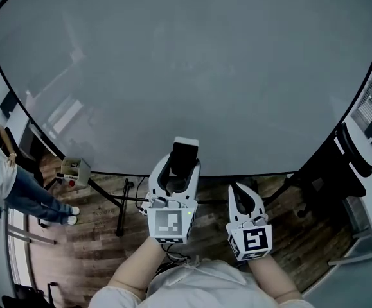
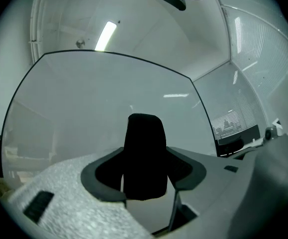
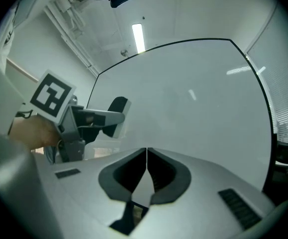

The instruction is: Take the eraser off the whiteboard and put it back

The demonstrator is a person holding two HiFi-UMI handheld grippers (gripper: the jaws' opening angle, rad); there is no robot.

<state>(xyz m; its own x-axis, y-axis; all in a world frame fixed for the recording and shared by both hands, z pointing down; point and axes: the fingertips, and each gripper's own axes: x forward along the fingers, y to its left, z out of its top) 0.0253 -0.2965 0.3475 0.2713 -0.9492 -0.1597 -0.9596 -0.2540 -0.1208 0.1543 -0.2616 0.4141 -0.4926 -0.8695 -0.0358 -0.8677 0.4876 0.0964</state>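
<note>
The whiteboard (image 1: 186,76) fills most of the head view, and both gripper views face it (image 2: 84,98) (image 3: 193,98). My left gripper (image 1: 176,164) is shut on the eraser (image 1: 185,154), a black block with a white back, standing upright between the jaws near the board's lower edge. In the left gripper view the eraser (image 2: 144,156) stands dark between the two fingers of the left gripper (image 2: 144,163). I cannot tell whether it touches the board. My right gripper (image 1: 238,190) is beside it, shut and empty (image 3: 146,152). Its view shows the left gripper (image 3: 96,119) carrying the eraser (image 3: 117,108).
A person (image 1: 2,172) stands at the far left on the wooden floor. The board's black stand legs (image 1: 123,205) and a small box (image 1: 75,170) are below its left part. A black chair (image 1: 340,162) stands at the right.
</note>
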